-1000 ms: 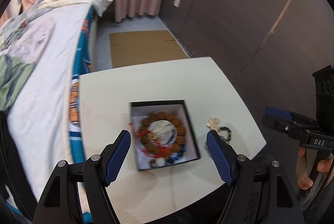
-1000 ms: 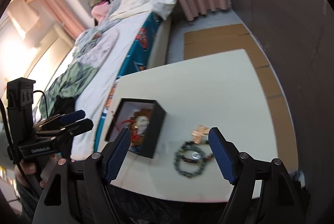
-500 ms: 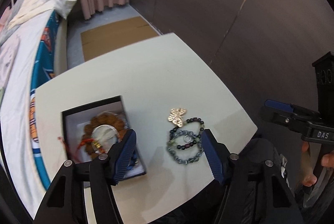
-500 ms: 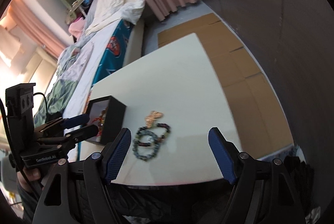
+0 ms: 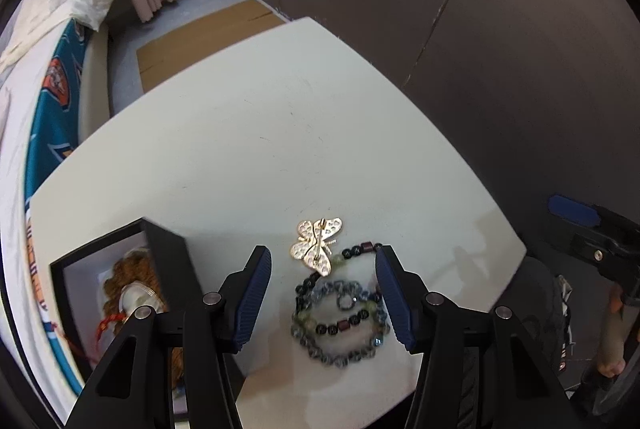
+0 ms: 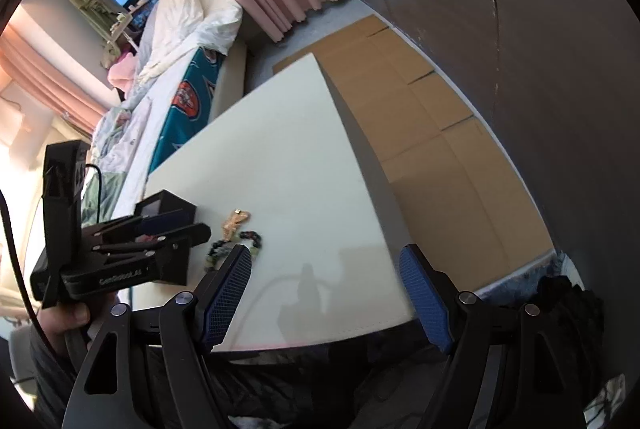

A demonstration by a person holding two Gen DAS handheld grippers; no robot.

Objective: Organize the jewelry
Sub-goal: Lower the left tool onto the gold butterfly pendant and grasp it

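A gold butterfly brooch [image 5: 317,244] and a pile of beaded bracelets [image 5: 340,317] lie on the white table [image 5: 260,133]. My left gripper [image 5: 324,299] is open and hovers just above them, its blue pads on either side of the bracelets. A black jewelry box [image 5: 120,293] holding a brown bead bracelet sits to the left. My right gripper [image 6: 326,299] is open and empty over the table's near right corner. The brooch [image 6: 236,220] and bracelets [image 6: 232,247] lie to its left, beside the box [image 6: 168,207] and the left gripper [image 6: 176,229].
A bed [image 5: 36,77] with white bedding runs along the table's left side. Cardboard sheets [image 6: 432,133] lie on the floor past the right edge. A dark wall [image 5: 500,29] stands behind. The right gripper shows at the left wrist view's right edge [image 5: 576,217].
My left gripper has swung right from over the box and dropped close over the bracelets. My right gripper has turned right, away from the jewelry, toward the table's corner.
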